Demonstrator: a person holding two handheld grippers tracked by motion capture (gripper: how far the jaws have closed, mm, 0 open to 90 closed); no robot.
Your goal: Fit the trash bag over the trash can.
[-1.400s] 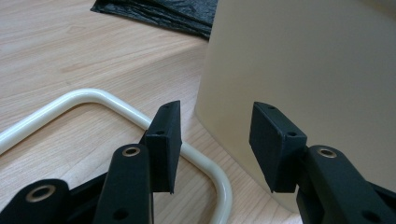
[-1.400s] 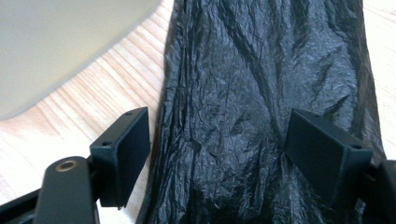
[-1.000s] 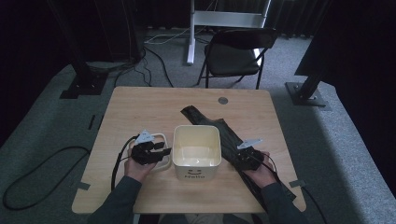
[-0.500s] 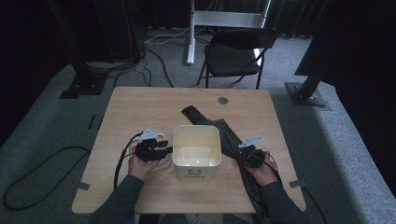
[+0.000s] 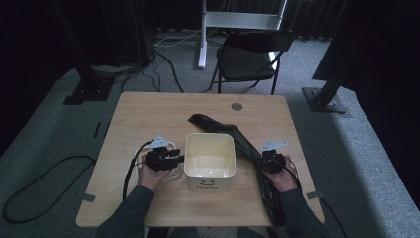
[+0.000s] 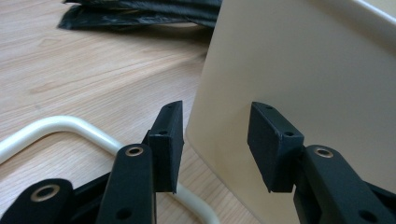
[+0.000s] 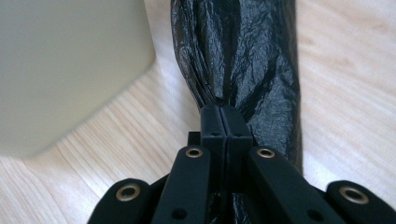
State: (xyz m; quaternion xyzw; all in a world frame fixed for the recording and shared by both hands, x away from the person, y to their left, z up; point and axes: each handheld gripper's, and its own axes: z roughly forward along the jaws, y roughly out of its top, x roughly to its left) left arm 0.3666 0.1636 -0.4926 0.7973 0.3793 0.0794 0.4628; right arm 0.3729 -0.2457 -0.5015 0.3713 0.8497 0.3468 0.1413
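Note:
A cream square bin (image 5: 210,171) stands at the middle of the table. A long black plastic bag (image 5: 233,136) lies slanted from behind the bin to the front right edge. My left gripper (image 5: 177,158) is at the bin's left wall (image 6: 299,70). It (image 6: 217,122) is open, the bin's corner lies just beyond its pads, and its jaws have just been closing a little. A white loop handle (image 6: 60,125) lies on the wood below it. My right gripper (image 5: 266,157) is right of the bin, shut (image 7: 225,112) on a gathered fold of the bag (image 7: 243,51).
The wooden table (image 5: 148,114) has a round grommet (image 5: 236,106) near its far edge. A folding chair (image 5: 250,57) and stand legs are on the carpet behind. Cables trail off the table's left side (image 5: 130,173). The person's forearms (image 5: 133,208) come in over the front edge.
Both hands stay beside the bin where they were. The right hand has shifted slightly; jaw movement is too small to make out from above.

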